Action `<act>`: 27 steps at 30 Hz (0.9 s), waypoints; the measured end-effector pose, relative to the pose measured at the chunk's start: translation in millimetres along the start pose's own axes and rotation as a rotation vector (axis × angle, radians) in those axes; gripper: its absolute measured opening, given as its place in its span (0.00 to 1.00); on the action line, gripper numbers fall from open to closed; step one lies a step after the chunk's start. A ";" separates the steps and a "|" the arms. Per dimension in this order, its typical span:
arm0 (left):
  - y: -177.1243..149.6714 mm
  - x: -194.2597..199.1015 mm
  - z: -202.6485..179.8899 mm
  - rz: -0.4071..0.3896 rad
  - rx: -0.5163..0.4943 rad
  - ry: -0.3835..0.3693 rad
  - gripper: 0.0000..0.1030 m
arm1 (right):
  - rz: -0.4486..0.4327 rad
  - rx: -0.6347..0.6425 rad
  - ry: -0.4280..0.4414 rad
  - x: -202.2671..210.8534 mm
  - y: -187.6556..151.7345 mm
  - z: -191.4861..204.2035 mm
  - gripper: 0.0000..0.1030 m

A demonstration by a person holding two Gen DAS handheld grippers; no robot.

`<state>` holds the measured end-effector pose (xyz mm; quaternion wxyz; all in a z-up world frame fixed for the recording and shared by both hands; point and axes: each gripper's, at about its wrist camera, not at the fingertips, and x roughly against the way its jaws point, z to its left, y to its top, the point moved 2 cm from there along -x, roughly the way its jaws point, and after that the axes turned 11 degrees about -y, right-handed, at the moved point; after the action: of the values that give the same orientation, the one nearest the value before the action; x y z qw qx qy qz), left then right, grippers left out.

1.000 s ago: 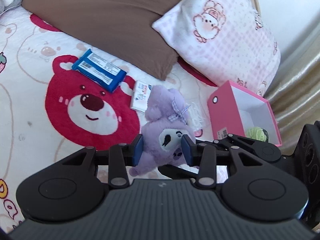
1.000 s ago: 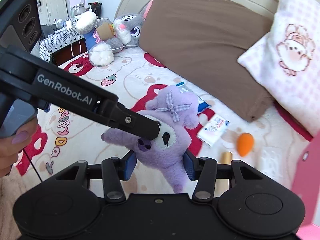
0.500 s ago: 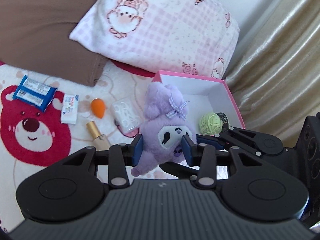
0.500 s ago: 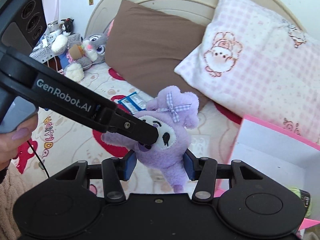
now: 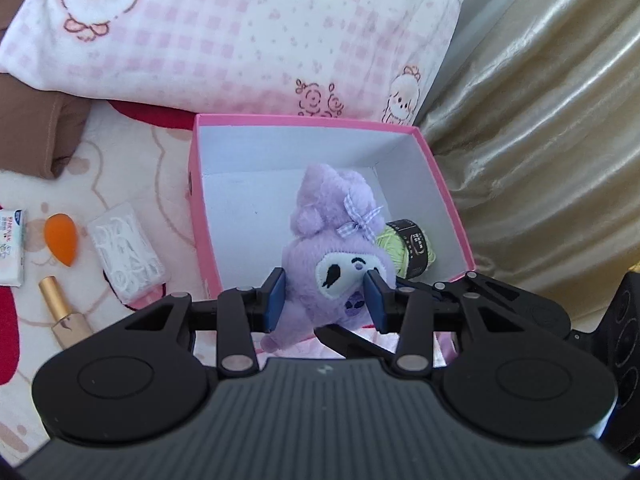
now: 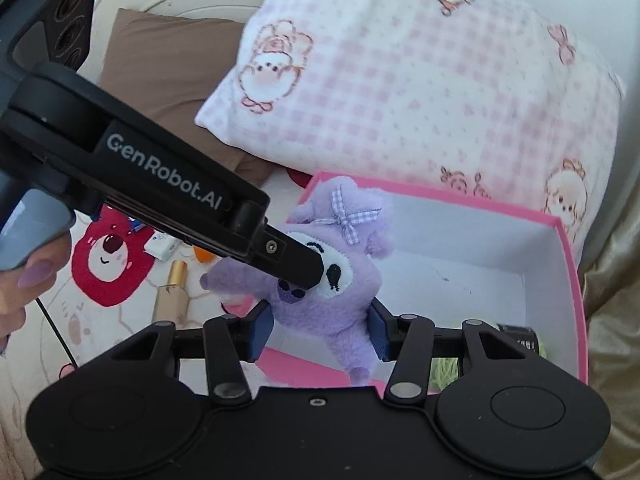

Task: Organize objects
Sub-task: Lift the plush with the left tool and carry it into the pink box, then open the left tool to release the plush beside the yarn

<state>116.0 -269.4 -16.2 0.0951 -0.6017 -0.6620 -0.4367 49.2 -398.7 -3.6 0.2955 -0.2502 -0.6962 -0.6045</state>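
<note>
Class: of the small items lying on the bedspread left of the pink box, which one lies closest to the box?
The white patterned packet, right beside the pink box; the orange sponge and gold tube lie farther left.

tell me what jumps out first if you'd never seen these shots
A purple plush toy pinched by both tongs, the left tongs at its head and the right tongs at its body, hangs over an open pink box. A green yarn ball lies inside, by the pink checked pillow.

One purple plush toy (image 5: 336,264) here, one pink box (image 5: 204,216), one ball of green yarn (image 5: 408,250) inside it. Two pillows: one pink-checked (image 5: 240,36), one brown (image 6: 168,60). On the bed, one orange sponge (image 5: 61,240), one gold tube (image 5: 60,308), one clear packet (image 5: 126,256), one white packet (image 5: 12,246).
</note>
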 end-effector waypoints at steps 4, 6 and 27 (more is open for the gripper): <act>5.0 -42.0 0.3 0.058 0.008 0.041 0.40 | 0.067 -0.063 0.005 -30.5 -10.9 -18.1 0.53; 7.6 -56.5 2.5 0.079 0.021 0.051 0.40 | 0.099 -0.074 0.011 -43.7 -13.8 -25.3 0.53; 5.0 -103.4 18.5 0.140 0.128 0.107 0.55 | 0.277 -0.053 -0.007 -78.8 -19.5 -46.3 0.61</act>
<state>154.4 -330.9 -92.3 0.1988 -0.6151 -0.6388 -0.4171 95.7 -446.6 -69.1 0.3671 -0.3534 -0.6399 -0.5752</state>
